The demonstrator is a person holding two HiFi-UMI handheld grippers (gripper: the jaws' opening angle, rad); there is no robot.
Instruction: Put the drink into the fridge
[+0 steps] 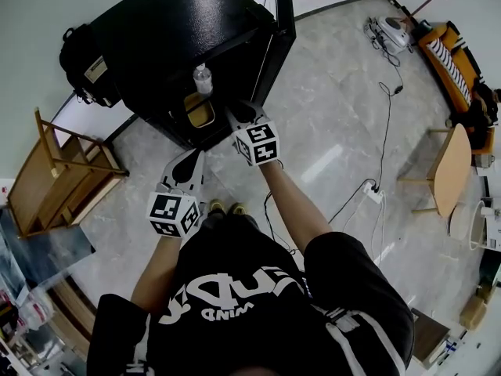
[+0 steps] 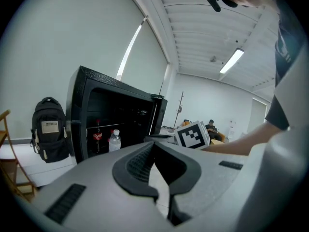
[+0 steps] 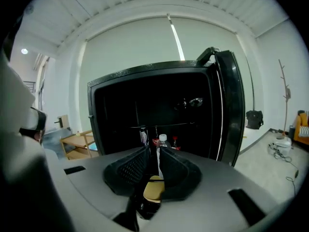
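Note:
A black mini fridge (image 1: 180,30) stands in front of me with its door (image 1: 283,14) swung open. A clear water bottle (image 1: 203,79) with a white cap stands upright on the shelf inside, next to a cola bottle (image 2: 97,137) and a can (image 3: 143,137). My right gripper (image 1: 243,114) hovers at the fridge's opening, short of the water bottle (image 3: 162,141). Its jaws stand a narrow slit apart with nothing between them. My left gripper (image 1: 188,163) hangs lower and further back over the floor. Its tips meet and it holds nothing.
A yellow container (image 1: 200,110) sits in the fridge's lower part. A black backpack (image 1: 82,65) leans left of the fridge, and a wooden rack (image 1: 63,175) stands further left. Cables and a power strip (image 1: 374,190) lie on the floor at right, near a wooden table (image 1: 454,163).

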